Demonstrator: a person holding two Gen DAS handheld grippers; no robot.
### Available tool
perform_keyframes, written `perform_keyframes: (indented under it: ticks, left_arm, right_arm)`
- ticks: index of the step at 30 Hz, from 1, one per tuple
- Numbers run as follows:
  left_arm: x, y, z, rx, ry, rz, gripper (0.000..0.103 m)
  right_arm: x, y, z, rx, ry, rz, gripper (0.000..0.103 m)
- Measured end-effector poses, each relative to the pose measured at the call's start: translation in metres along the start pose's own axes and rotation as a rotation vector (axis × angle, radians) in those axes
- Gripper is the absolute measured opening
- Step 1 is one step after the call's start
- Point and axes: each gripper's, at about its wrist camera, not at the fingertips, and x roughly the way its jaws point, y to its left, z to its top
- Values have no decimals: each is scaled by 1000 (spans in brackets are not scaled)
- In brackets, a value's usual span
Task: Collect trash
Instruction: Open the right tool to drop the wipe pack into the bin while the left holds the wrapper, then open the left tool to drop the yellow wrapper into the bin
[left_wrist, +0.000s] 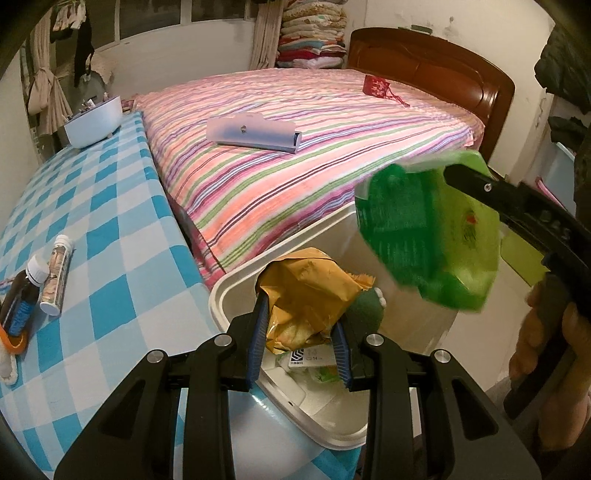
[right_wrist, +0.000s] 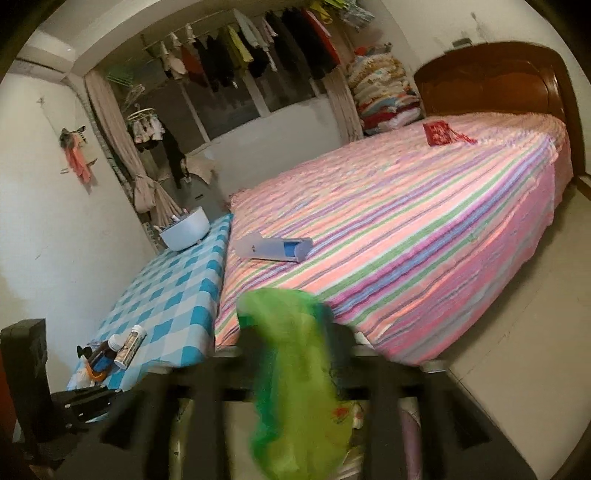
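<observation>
Yellow wrapper (left_wrist: 306, 295) between left jaws, over white bin (left_wrist: 236, 295).

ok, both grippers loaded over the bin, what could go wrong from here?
1. The green bag is blurred by the right gripper, near the white bin's far wall; it could land outside.
2. The left gripper pinches the yellow wrapper above trash already in the bin; it might cling to the blue pads.
3. The bin sits at the checked table's edge; a bump could tip it.

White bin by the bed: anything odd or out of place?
Yes. The white plastic bin looks overfull: the crumpled yellow paper bag pinched in the left gripper sticks up above its rim.
</observation>
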Motion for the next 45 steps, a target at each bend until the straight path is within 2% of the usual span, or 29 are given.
perform_keyframes:
  ticks: [1,2,6,13,18,23,29,37,42,45]
  left_arm:
    - [1,0,0,1,1,-1,31]
    - [1,0,0,2,3,-1,31]
    - [4,-3,-1,5,8,-5,31]
    - [5,-5,-1,13,14,-4,32]
    - [4,-3,-1,3,9,-1,32]
    - [3,-4,-1,4,8,-2,32]
    - [4,-5,-1,4,10,-1,32]
    - [6,-6,-1,1,18,-14,32]
    - [8,-10,-2,5,24,-44,38]
    - [5,-15,-2,22,9,-44,48]
  right_arm:
    - [0,-3,0,18,-5,-6,72]
    - [-1,-5,-1,31,-12,3,73]
    - [-7,-6,1,37,-39,30,73]
    - [-4,1,1,17,-30,38,73]
    - [4,8,-1,-22,0,-16,73]
    - [10,12,-4,-71,29,-27,73]
    - [6,9,-5,-76,18,-39,73]
    - [-1,11,-4,-56,-10,-9,73]
    - [-5,12,-3,-57,-24,-4,73]
    - [-5,13,-3,-53,-23,1,73]
